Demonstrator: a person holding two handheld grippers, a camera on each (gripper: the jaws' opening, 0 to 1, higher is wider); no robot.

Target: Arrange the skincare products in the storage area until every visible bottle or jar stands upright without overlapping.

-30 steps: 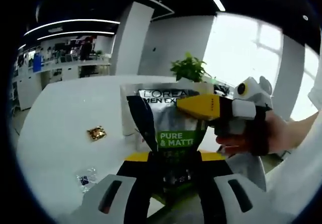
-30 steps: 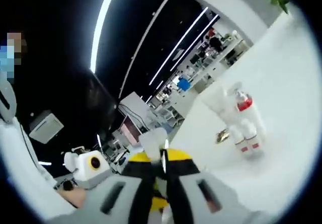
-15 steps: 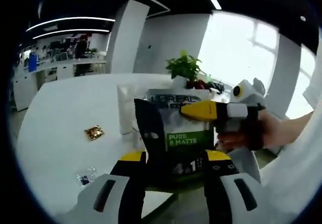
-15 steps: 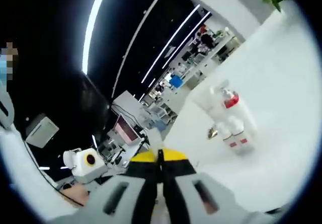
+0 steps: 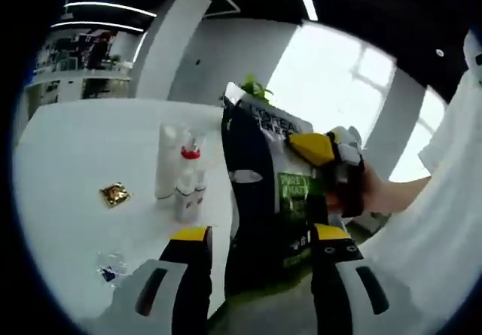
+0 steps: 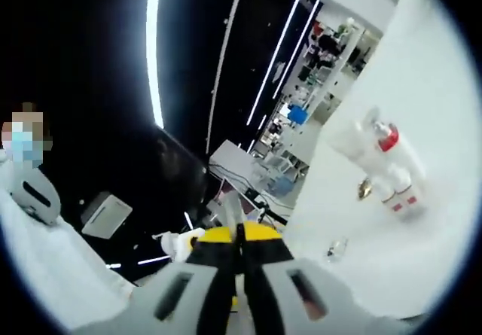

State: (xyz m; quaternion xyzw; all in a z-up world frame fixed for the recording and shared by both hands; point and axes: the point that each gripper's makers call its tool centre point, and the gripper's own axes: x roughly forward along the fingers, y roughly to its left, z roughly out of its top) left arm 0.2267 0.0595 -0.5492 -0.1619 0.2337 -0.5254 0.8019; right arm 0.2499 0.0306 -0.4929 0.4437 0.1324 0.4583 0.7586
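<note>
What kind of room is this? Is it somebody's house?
Probably not a house. It looks like a big open office: long strip ceiling lights, rows of desks far behind, a large white table and a tall window.

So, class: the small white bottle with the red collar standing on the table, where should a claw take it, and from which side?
Take the red-collared bottle by its upper body just under the collar, coming from the open table side toward the gold sachet. It stands upright in a tight cluster, with the tall white tube close beside it.
</note>
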